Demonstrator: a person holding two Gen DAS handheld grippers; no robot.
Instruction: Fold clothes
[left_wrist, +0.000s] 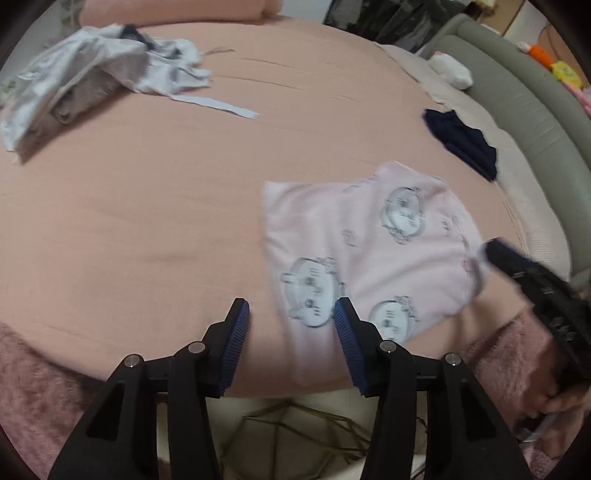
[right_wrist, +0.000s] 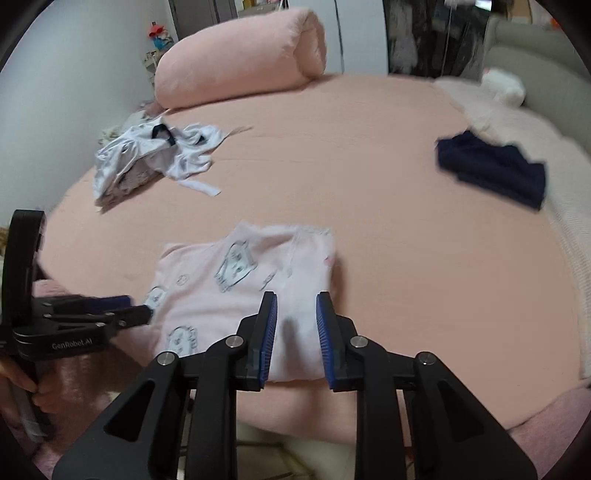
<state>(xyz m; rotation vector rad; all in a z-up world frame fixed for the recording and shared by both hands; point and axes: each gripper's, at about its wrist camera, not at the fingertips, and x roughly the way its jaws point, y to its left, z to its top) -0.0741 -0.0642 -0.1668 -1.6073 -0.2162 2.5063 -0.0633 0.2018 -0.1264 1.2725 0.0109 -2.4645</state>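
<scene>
A pale pink garment with grey cartoon prints (left_wrist: 369, 251) lies folded flat on the pink bed near its front edge; it also shows in the right wrist view (right_wrist: 243, 291). My left gripper (left_wrist: 291, 321) is open and empty just above the garment's left front edge. My right gripper (right_wrist: 295, 325) is open and empty above the garment's right front part. In the left wrist view the right gripper (left_wrist: 491, 251) comes in at the garment's right edge. In the right wrist view the left gripper (right_wrist: 140, 308) reaches the garment's left edge.
A crumpled white and grey pile of clothes (left_wrist: 96, 74) lies at the far left of the bed (right_wrist: 369, 166). A dark navy garment (right_wrist: 495, 168) lies at the right. A rolled pink blanket (right_wrist: 240, 55) sits at the back. A grey padded bed rim (left_wrist: 517, 92) curves on the right.
</scene>
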